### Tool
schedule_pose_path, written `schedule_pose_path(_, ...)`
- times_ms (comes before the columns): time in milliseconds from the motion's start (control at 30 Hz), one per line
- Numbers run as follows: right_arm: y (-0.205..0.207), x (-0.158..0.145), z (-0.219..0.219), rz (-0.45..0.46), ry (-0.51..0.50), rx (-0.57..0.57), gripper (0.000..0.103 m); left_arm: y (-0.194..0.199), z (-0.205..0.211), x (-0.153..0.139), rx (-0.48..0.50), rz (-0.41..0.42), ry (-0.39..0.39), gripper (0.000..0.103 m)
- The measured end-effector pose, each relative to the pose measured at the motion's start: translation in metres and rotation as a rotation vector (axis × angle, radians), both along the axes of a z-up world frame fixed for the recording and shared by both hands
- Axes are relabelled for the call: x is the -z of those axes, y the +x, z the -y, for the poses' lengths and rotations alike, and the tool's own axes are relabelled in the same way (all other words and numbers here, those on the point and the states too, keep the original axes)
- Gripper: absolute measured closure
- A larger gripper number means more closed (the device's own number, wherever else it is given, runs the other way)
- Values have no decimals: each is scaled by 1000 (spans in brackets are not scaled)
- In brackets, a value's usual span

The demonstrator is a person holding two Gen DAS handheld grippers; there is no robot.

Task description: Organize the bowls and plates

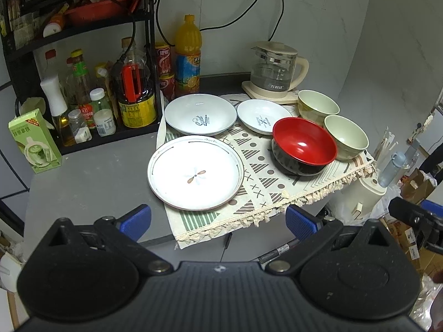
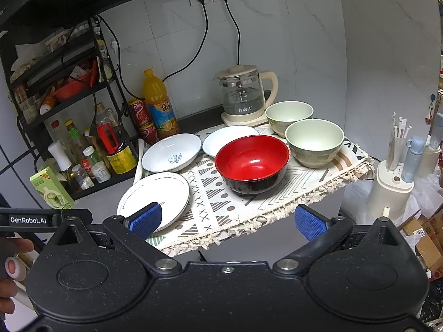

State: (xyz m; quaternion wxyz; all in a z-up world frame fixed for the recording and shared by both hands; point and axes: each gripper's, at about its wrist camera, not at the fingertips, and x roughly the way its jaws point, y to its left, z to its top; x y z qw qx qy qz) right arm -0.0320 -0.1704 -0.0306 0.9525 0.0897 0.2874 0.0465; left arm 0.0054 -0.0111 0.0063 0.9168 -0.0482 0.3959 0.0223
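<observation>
On a patterned cloth (image 1: 260, 177) lie a white flower plate (image 1: 195, 172) (image 2: 154, 200), a white "Sweet" plate (image 1: 200, 114) (image 2: 171, 152), a smaller white plate (image 1: 262, 116) (image 2: 228, 137), a red-and-black bowl (image 1: 304, 144) (image 2: 251, 163) and two pale green bowls (image 1: 345, 136) (image 1: 317, 106) (image 2: 314, 142) (image 2: 288, 116). My left gripper (image 1: 218, 223) hovers open in front of the flower plate, holding nothing. Before the cloth's fringe my right gripper (image 2: 227, 221) stands open and empty, its left pad over the flower plate's near rim.
A black rack (image 1: 83, 83) of bottles, a green carton (image 1: 33, 141), red cans and an orange juice bottle (image 1: 187, 55) stand left and behind. A glass kettle (image 1: 277, 69) sits at the back. Off the table's right edge are a white appliance (image 2: 393, 191) and boxes.
</observation>
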Motion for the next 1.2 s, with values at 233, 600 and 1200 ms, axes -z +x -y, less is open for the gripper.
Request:
schedule_pose_path(233,25,8,15,-23,-7,14,0,27,10,9,6,4,-36,1)
schedule_pose_path(600,88,17,59,-68,-2,53,2,99,43,16,15,-5,-82,2)
schedule_pose_path(1200,195,37,122,-149,26,152,20,237,96,34,155,-57,-156,8)
